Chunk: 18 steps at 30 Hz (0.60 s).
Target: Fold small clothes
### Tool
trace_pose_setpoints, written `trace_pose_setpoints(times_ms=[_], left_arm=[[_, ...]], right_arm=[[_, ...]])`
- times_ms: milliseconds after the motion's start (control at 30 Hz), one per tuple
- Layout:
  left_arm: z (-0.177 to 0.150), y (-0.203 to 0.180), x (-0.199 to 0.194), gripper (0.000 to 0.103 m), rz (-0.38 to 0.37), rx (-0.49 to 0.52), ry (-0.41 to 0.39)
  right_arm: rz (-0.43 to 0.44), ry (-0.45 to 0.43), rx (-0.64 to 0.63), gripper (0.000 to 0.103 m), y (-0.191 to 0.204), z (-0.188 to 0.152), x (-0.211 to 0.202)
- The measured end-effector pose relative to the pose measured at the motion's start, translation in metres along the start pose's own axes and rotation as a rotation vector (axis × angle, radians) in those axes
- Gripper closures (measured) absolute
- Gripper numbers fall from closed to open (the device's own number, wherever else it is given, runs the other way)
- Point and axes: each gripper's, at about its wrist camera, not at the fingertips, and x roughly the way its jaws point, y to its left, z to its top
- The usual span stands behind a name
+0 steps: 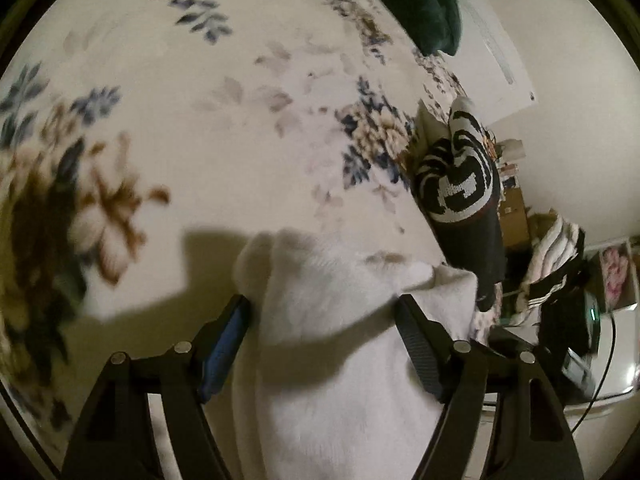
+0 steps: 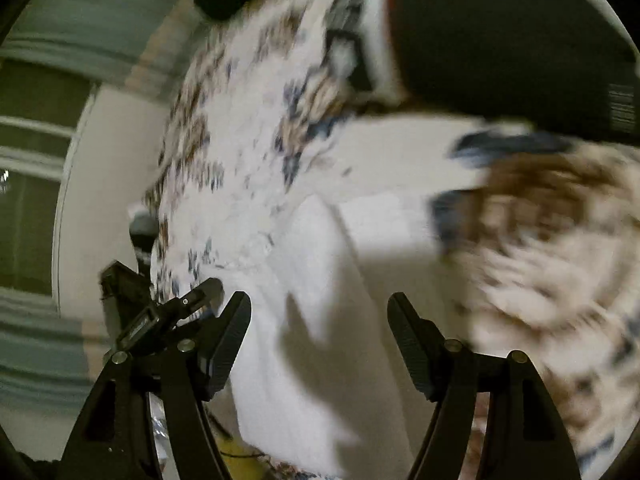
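A white garment (image 1: 328,272) lies flat on the flower-patterned bedspread (image 1: 200,120). My left gripper (image 1: 323,300) hangs just over it with its jaws wide apart; the cloth runs under and between the fingers, and no pad presses on it. In the right wrist view the same white garment (image 2: 320,248) lies on the bedspread (image 2: 240,140), blurred. My right gripper (image 2: 318,298) hovers above it, open, with nothing pinched. Part of the other gripper's black body (image 2: 160,312) shows at the left.
A black-and-white patterned garment (image 1: 460,184) lies at the bed's right edge, with striped clothes (image 1: 556,256) beyond it. A dark green pillow (image 1: 420,4) sits at the far end. A large dark item (image 2: 500,40) fills the top right of the right wrist view.
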Motion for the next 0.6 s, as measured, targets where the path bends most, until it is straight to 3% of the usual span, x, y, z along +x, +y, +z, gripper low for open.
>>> trace_pose_setpoints(times_ms=[33,67,100,167,233,300,333,367,400,467,600], left_arm=[[0.002,-0.002,0.002,0.04,0.003,0.012,-0.009],[0.005,-0.002,0.006,0.051,0.032,0.022,-0.005],[0.007,0.002,0.006,0.053,0.056,0.025,0.0],[0.014,0.015,0.017,0.053,0.076,0.0,0.012],[0.018,0.028,0.025,0.051,0.031,-0.065,0.042],[0.018,0.028,0.016,0.049,0.008,-0.067,0.045],[0.016,0.026,0.006,0.04,-0.013,-0.06,0.036],[0.012,0.025,-0.003,0.028,-0.025,-0.054,0.03],[0.006,0.026,-0.014,0.025,-0.051,-0.056,0.021],[-0.011,0.035,-0.025,0.022,-0.112,-0.091,0.025],[-0.045,0.061,-0.016,0.022,-0.182,-0.196,0.073]], right_arm=[[0.014,0.052,0.006,0.033,-0.002,0.007,0.016],[0.03,0.086,0.011,0.061,-0.002,0.012,0.027],[0.01,0.1,0.002,0.085,-0.001,0.016,0.033],[-0.036,0.064,-0.025,0.086,-0.004,0.019,0.03],[-0.116,0.044,-0.025,0.086,-0.013,0.019,0.027],[-0.095,0.083,-0.019,0.084,-0.019,0.021,0.033],[-0.073,0.1,-0.038,0.082,-0.016,0.021,0.032],[-0.041,0.124,-0.063,0.073,-0.012,0.021,0.028],[-0.041,0.14,-0.077,0.044,-0.011,0.023,0.029],[-0.033,0.135,-0.084,0.004,-0.018,0.022,0.017],[0.011,0.199,-0.016,0.0,-0.061,0.015,0.023]])
